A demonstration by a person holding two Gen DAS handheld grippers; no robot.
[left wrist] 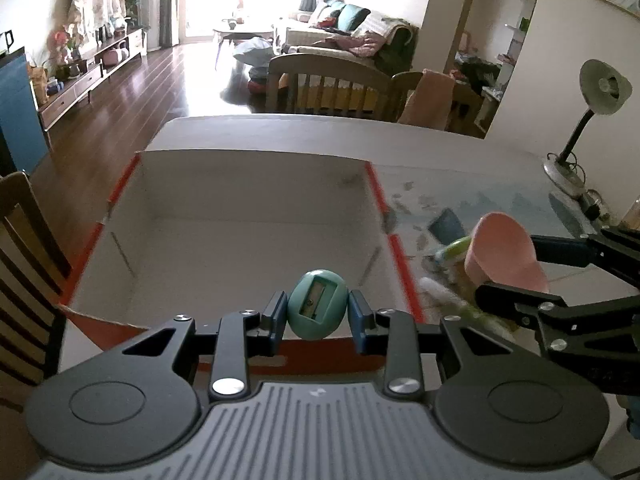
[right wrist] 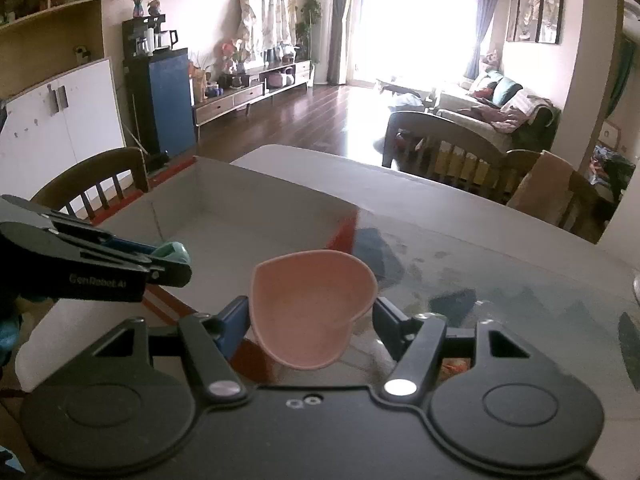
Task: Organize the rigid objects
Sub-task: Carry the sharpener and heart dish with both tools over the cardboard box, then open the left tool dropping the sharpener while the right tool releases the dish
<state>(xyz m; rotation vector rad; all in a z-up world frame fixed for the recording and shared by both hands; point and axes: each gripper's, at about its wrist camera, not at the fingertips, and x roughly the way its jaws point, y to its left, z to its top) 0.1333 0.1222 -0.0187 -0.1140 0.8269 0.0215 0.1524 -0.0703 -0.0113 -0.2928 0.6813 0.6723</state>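
My left gripper (left wrist: pixel 318 312) is shut on a teal egg-shaped pencil sharpener (left wrist: pixel 317 309), held over the near edge of an open cardboard box (left wrist: pixel 248 200) with red-taped rims. My right gripper (right wrist: pixel 310 316) is shut on a pink heart-shaped cup (right wrist: pixel 310 308), held above the table just right of the box (right wrist: pixel 224 200). In the left wrist view the pink cup (left wrist: pixel 506 252) and the right gripper (left wrist: pixel 532 276) show at the right. In the right wrist view the left gripper (right wrist: pixel 176 260) shows at the left with the sharpener (right wrist: pixel 173 251) between its fingers.
The box looks empty inside. A dark blue flat object (left wrist: pixel 448 226) and green and white items (left wrist: pixel 452 256) lie on the glass-topped table (left wrist: pixel 500 184) right of the box. A desk lamp (left wrist: pixel 592 112) stands at the far right. Wooden chairs (left wrist: pixel 328 84) surround the table.
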